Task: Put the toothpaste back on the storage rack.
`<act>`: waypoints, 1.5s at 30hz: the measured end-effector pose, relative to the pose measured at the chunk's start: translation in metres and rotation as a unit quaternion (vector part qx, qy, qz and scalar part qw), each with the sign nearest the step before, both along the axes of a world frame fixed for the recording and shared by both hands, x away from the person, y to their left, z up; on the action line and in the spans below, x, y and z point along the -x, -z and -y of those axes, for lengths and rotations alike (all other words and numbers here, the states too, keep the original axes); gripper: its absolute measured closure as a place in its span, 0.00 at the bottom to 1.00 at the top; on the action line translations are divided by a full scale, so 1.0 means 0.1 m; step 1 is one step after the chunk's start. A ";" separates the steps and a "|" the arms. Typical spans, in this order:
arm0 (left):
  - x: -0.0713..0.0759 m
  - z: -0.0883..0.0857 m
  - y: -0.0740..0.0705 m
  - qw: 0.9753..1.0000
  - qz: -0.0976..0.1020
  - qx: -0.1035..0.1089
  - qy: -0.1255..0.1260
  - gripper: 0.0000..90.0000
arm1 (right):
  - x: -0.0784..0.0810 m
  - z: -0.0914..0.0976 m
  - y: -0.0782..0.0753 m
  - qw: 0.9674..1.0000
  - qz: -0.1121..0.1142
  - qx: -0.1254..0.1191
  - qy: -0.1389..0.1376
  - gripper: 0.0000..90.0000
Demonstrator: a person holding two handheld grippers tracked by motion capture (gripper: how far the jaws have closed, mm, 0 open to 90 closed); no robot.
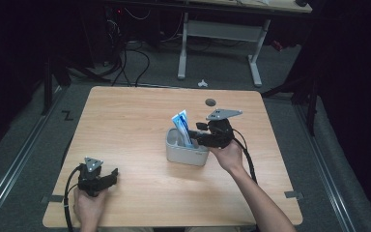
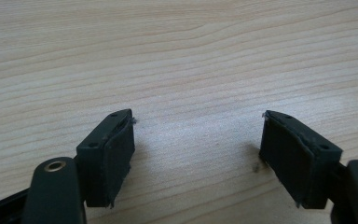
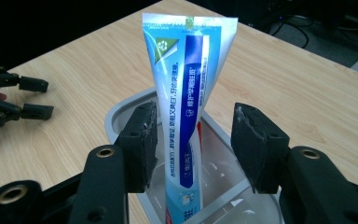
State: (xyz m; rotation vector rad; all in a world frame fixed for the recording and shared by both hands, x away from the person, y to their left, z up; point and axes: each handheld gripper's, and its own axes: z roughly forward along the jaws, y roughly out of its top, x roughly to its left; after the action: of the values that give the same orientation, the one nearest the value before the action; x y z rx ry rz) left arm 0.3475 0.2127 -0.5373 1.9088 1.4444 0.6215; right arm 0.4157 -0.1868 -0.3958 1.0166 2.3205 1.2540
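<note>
right jaws: spread apart, one on each side of the toothpaste tube (image 3: 186, 116), a gap on the right side; left pad looks close to or just touching the tube, cannot tell which. Not clamped on it.
right gripper (image 1: 204, 137): held at the right rim of the bin, jaws pointing left over it; grey three-cornered plate (image 1: 223, 114) on top, cable (image 1: 245, 152) trailing back along the forearm.
right hand (image 1: 229, 155): wrapped around the gripper body from below and right.
toothpaste tube: blue and white, standing in the bin (image 3: 121, 114), crimped flat end up, leaning slightly; cap end down inside, hidden. In the high view the tube (image 1: 182, 126) sticks well above the bin rim.
bin: small pale grey container, rounded corners, near the middle of the worktop (image 1: 125, 125); high view puts it (image 1: 183, 154) just left of the right gripper.
left jaws: released, wide apart, nothing between them; bare wood grain of the worktop (image 2: 177, 56) beneath.
left gripper (image 1: 112, 175): low at the near left corner of the worktop, well apart from the bin, jaws pointing right; also seen far left in the right gripper view (image 3: 39, 98).
left hand (image 1: 89, 205): gripping it from the near edge.
worktop: light wood, has a round grey insert (image 1: 210, 102) near the far edge.
surroundings: dark room, grey floor (image 1: 24, 145), white desk frame (image 1: 220, 34) and cables beyond.
</note>
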 end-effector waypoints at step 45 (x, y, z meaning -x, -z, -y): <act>0.00 0.00 0.00 1.000 0.001 0.001 0.000 0.30 | 0.32 0.82 -0.20 0.995 0.024 -0.081 0.061 0.58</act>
State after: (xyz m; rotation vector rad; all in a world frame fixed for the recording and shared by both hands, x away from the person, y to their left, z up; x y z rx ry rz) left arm 0.3476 0.2127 -0.5373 1.9068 1.4446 0.6218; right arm 0.3841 -0.2687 -0.3756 1.1484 2.1131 1.4196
